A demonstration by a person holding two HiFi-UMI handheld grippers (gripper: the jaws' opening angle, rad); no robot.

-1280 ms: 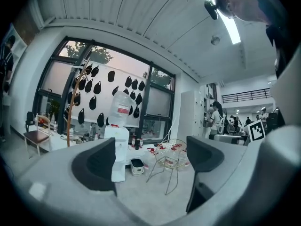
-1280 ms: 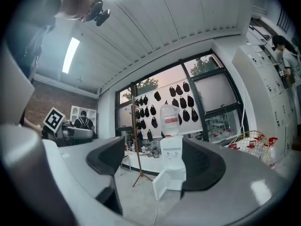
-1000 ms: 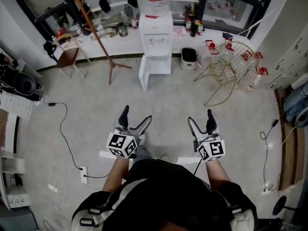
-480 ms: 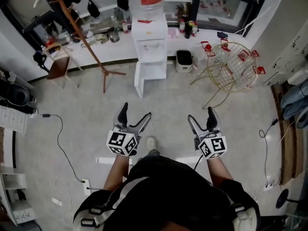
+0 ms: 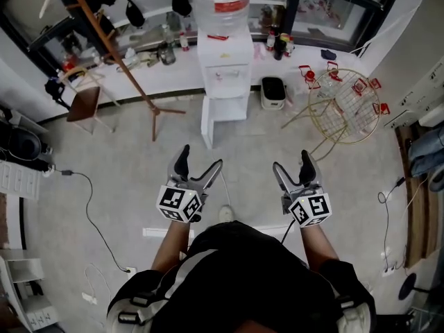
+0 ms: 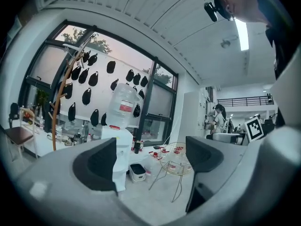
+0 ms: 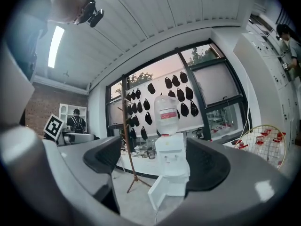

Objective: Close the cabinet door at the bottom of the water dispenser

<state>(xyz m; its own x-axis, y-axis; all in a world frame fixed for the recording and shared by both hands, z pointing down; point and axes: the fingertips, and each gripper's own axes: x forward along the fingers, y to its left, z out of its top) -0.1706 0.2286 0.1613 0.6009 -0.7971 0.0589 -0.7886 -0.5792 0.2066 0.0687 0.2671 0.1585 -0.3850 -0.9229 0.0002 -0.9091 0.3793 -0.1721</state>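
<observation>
Cabinet door [image 5: 207, 123] hanging open, way out ahead of both grippers

Can't really make out the cabinet's inside, and in the left gripper view the left jaw covers the bottom of the water dispenser [image 5: 225, 64]. The door's plain white, swung out on the left gripper's [image 5: 200, 159] side, well apart from it and the right gripper [image 5: 291, 161]. Both sets of jaws are spread wide with nothing in them; the right ones have just been opening. Grey floor [image 5: 125, 158], wooden coat rack [image 5: 121, 50] off left, gold wire table [image 5: 343, 106] off right.

Grey floor [image 5: 104, 158], dark-framed windows [image 7: 207, 79], wooden coat stand [image 5: 118, 53], gold wire table [image 5: 343, 106]
</observation>
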